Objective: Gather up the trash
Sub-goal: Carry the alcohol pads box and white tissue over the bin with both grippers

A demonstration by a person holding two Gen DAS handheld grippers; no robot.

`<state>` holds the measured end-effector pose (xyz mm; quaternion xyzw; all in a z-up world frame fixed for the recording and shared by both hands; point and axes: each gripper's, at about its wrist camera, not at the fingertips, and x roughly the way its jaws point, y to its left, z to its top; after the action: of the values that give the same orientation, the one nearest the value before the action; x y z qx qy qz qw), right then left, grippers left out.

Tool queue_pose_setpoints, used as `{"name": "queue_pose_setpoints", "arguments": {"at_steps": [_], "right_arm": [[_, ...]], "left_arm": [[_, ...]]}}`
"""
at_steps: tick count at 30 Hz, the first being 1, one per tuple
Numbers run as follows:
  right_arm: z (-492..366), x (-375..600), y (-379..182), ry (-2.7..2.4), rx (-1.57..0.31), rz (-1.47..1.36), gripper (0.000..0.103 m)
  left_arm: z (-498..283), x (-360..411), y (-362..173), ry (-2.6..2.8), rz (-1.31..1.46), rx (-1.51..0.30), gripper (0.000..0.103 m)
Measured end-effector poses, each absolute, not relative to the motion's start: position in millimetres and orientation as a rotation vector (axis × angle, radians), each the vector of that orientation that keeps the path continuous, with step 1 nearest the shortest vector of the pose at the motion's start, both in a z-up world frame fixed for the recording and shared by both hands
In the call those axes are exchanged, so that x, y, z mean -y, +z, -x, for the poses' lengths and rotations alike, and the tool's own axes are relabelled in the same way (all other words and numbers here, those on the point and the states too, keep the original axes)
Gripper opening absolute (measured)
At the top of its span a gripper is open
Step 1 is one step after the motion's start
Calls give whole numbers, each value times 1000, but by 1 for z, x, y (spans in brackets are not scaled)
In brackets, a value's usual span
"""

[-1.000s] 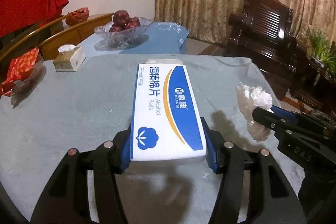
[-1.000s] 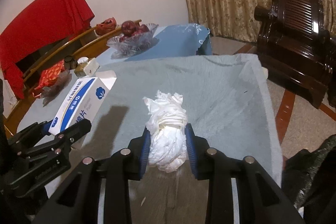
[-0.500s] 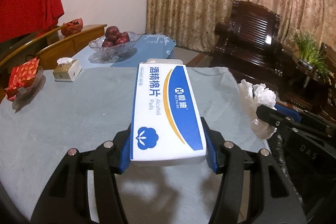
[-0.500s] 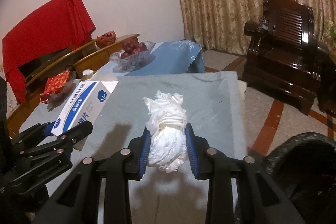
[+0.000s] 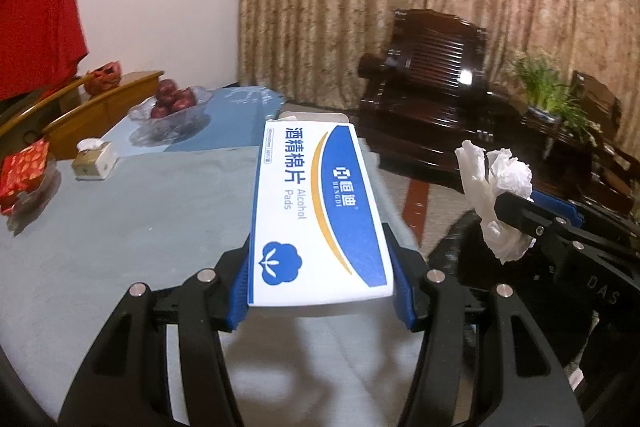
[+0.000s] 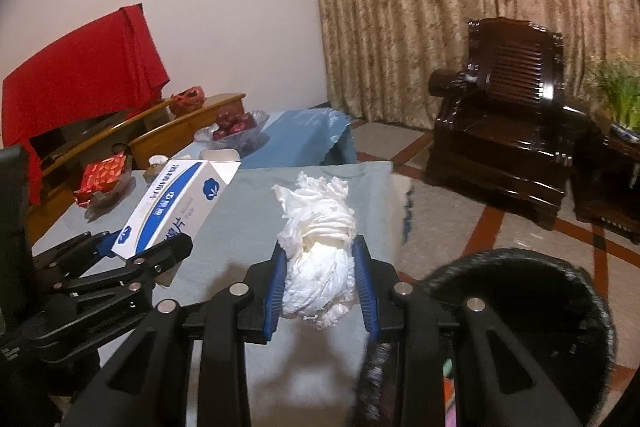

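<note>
My left gripper (image 5: 320, 275) is shut on a white and blue alcohol pads box (image 5: 316, 203) and holds it above the right edge of the table (image 5: 120, 211). The box also shows in the right wrist view (image 6: 176, 207). My right gripper (image 6: 320, 279) is shut on a crumpled white tissue wad (image 6: 320, 251), held in the air past the table's right edge. The wad also shows in the left wrist view (image 5: 496, 203). A black-lined trash bin (image 6: 532, 307) stands on the floor just below and right of the right gripper.
The table with its grey-blue cloth holds a tissue box (image 5: 94, 163), a red packet (image 5: 24, 171) and a glass bowl of red fruit (image 5: 172, 107). A dark wooden armchair (image 6: 508, 131) and a potted plant (image 5: 552, 95) stand to the right.
Both grippers have moved right with their loads, from over the table to its right edge. The trash bin has come into view under the right gripper.
</note>
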<state>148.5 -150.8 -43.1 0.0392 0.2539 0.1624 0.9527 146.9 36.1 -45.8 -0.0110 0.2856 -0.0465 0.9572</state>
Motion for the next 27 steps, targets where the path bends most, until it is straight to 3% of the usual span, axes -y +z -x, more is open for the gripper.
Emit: {"name": "queue_pose_setpoints", "arguments": {"at_steps": [15, 27], "right_arm": [[-113, 257, -53, 134, -523, -103, 32], [-115, 316, -84, 16, -592, -126, 32]], "left_arm": [[-144, 70, -53, -307, -62, -574, 55], [-161, 142, -94, -444, -128, -643, 55]]}}
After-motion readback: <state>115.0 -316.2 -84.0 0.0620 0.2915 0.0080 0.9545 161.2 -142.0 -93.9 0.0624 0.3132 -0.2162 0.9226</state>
